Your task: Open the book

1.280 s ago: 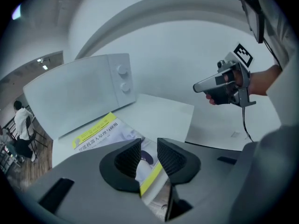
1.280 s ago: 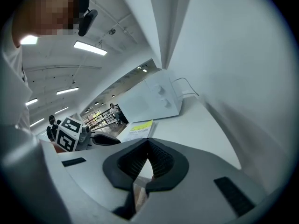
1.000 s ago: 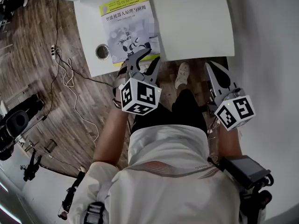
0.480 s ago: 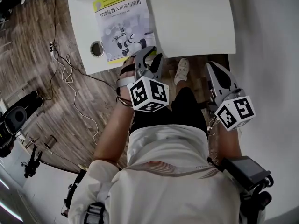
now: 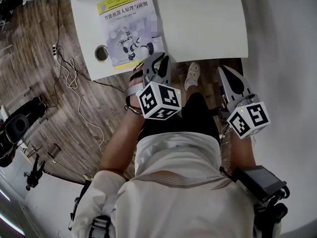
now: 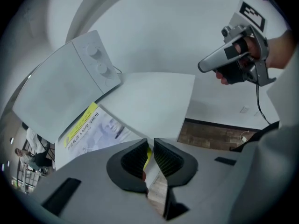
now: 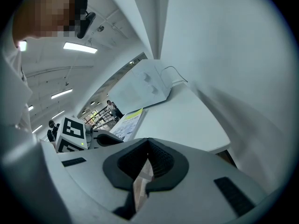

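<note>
My left tongs (image 5: 159, 60), grey with ribbed black pads, have just been closing. Their jaws now stand a narrow slit apart with the yellow-edged near corner of the paperback book with the yellow band and robot picture on its cover (image 5: 126, 26) between them. In the left gripper view (image 6: 150, 144) the pads seem to pinch that corner, though the slit is too thin to be sure how many pages they take. My right tongs (image 5: 223, 70) hang off the table's front edge, pads together with nothing in them (image 7: 148, 149).

The book lies flat and closed on the near left part of the white rectangular table (image 5: 208, 24), just beside a round metal-rimmed hole (image 5: 101, 53) in the tabletop. Below is a brown wooden plank floor (image 5: 39, 83) with a pale cable (image 5: 74, 90) trailing across it, and my white shoe (image 5: 192, 77) shows under the table's edge.

A second ago the left jaws were spread wide over the same corner. The book is in the same place on the table, and the right tongs have not shifted.
</note>
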### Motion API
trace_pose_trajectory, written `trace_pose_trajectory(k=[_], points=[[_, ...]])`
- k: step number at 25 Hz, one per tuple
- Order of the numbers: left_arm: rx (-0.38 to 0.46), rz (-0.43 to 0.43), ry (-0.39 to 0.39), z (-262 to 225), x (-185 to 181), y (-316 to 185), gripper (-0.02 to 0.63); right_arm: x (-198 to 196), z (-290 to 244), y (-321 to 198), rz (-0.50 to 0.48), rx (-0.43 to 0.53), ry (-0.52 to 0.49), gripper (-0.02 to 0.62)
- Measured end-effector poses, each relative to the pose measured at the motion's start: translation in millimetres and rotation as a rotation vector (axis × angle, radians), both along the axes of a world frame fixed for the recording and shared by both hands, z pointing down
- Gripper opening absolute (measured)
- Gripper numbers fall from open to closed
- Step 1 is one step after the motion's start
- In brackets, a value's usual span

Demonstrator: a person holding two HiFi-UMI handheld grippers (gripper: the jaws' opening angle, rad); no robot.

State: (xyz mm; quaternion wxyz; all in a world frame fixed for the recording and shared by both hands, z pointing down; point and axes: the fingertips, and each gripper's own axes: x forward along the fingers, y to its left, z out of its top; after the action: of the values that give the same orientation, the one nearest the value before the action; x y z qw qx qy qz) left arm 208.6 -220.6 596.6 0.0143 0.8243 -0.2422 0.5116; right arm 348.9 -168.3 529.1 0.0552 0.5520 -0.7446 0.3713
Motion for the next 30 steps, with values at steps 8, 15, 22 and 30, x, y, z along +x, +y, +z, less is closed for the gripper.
trace_pose_trajectory(k=[8, 15, 22, 30], points=[[-0.095, -0.083, 0.157, -8.9, -0.6, -2.5, 0.034, -4.7, 1.4, 1.8, -0.006, 0.003, -0.01, 0.002], [-0.128, -0.166, 0.314, -33.2, -2.0, -13.0, 0.029, -8.8, 6.9, -4.5, -0.023, -0.004, -0.016, 0.003], [-0.074, -0.289, 0.466, -83.1, -17.8, -39.2, 0.029, -17.6, 1.9, -24.4, -0.066, 0.015, -0.035, 0.003], [-0.06, -0.451, 0.586, -108.2, -52.7, -50.2, 0.028, -41.1, -5.5, -36.5, -0.127, 0.034, -0.043, 0.003]])
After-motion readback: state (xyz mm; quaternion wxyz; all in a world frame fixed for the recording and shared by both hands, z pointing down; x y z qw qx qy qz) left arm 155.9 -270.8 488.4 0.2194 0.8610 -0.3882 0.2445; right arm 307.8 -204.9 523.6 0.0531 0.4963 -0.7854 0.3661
